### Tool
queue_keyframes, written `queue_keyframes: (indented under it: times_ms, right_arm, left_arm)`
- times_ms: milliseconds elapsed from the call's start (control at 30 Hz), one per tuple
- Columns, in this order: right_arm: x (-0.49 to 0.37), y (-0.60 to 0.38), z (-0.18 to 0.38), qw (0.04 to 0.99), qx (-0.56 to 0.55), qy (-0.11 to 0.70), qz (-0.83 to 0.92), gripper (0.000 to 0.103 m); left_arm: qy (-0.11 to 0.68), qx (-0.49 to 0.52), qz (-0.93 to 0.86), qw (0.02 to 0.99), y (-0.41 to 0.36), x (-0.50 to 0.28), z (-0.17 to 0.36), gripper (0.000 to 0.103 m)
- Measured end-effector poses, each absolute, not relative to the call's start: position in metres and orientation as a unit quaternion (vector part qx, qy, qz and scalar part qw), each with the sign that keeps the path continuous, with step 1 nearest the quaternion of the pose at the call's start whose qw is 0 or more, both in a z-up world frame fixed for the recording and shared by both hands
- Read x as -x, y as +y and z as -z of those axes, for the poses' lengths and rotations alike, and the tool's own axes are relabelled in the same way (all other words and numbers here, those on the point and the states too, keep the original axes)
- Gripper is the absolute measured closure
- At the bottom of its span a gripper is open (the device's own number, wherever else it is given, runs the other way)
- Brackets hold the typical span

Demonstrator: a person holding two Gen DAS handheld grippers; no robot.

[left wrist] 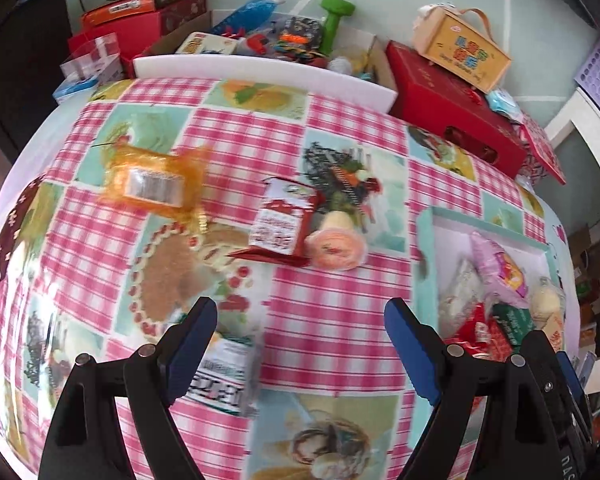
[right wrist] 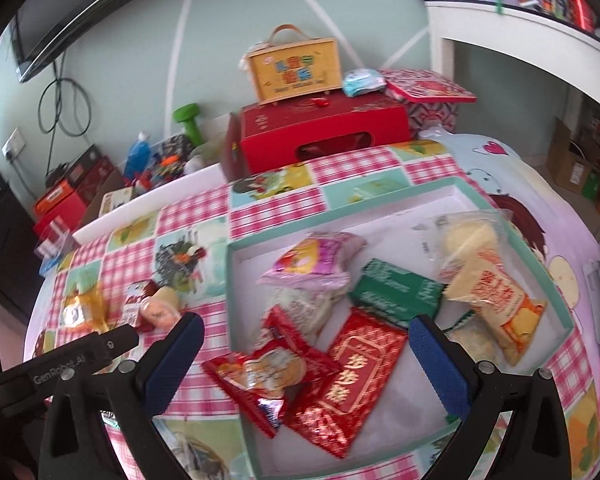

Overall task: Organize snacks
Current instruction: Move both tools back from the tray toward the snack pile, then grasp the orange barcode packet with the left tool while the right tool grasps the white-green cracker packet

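Observation:
A shallow teal box (right wrist: 512, 232) with a white inside holds several snack packs: a pink one (right wrist: 316, 264), a green one (right wrist: 400, 288), two red ones (right wrist: 352, 376), a yellow one (right wrist: 496, 300). My right gripper (right wrist: 304, 326) hovers open over them, holding nothing. Loose on the checked cloth lie an orange pack (left wrist: 152, 180), a red-and-white pack (left wrist: 280, 220), a peach jelly cup (left wrist: 336, 246) and a white-green pack (left wrist: 226, 376). My left gripper (left wrist: 300, 316) is open and holds nothing, with its left finger (left wrist: 192, 344) over the white-green pack. The teal box (left wrist: 426, 264) shows at that view's right.
Behind the table's far edge stand a red gift box (right wrist: 320, 132) with a yellow handled case (right wrist: 296, 68) on top, a green dumbbell (left wrist: 334, 20), a blue bottle (left wrist: 248, 12) and red cartons (left wrist: 140, 16). A white shelf unit (right wrist: 500, 32) stands right.

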State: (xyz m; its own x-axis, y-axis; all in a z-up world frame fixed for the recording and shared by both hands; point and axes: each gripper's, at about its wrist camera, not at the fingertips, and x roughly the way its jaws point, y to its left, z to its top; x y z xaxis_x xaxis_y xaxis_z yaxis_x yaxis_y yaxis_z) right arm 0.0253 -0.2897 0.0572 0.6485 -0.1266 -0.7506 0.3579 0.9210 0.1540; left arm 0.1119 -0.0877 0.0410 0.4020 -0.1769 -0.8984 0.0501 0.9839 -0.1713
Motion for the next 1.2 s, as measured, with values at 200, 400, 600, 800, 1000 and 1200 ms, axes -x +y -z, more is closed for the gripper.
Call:
queue_keyframes:
  times_ms: [200, 400, 600, 800, 1000, 1200]
  right_arm:
    - [-0.033, -0.258, -0.054, 0.9, -0.121, 0.406, 0.104, 0.0]
    - [-0.039, -0.227, -0.051, 0.902, -0.099, 0.412, 0.077, 0.0]
    - [-0.045, -0.203, -0.044, 0.901, -0.076, 0.423, 0.057, 0.0]
    - [-0.05, -0.193, -0.034, 0.895, -0.069, 0.437, 0.058, 0.0]
    - [-0.053, -0.173, -0.026, 0.893, -0.052, 0.445, 0.038, 0.0]
    - [-0.056, -0.149, -0.016, 0.888, -0.047, 0.458, 0.001, 0.0]
  left_arm:
    - [0.547, 0.069, 0.05, 0.833, -0.056, -0.112, -0.038, 0.017]
    - [0.548, 0.093, 0.04, 0.83, -0.029, -0.113, -0.038, 0.017]
    - [0.552, 0.091, 0.025, 0.829, -0.015, -0.114, -0.035, 0.017]
    - [0.554, 0.082, 0.021, 0.828, -0.006, -0.115, -0.032, 0.017]
    - [0.559, 0.098, 0.023, 0.823, 0.005, -0.115, -0.026, 0.017]
    - [0.573, 0.084, 0.007, 0.815, 0.018, -0.118, -0.013, 0.017]
